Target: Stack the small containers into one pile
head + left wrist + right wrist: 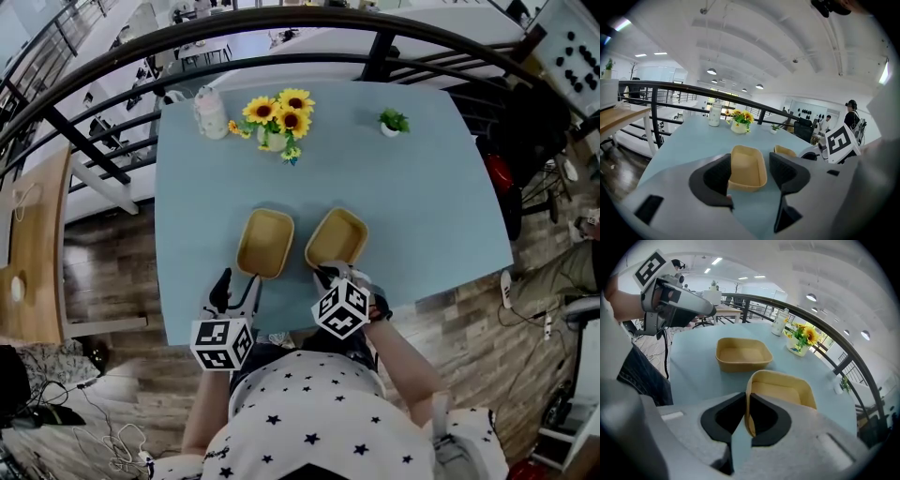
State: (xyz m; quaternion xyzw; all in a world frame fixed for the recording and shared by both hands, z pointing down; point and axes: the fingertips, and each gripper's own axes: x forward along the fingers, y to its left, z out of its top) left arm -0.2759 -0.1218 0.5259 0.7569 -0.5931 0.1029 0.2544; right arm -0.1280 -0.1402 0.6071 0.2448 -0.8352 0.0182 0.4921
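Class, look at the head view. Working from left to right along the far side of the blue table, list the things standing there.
white bottle → vase of sunflowers → small potted plant

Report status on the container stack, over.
Right gripper shut on right container's near rim. Left gripper open at left container. Not yet stacked. Flowers far back, out of path.
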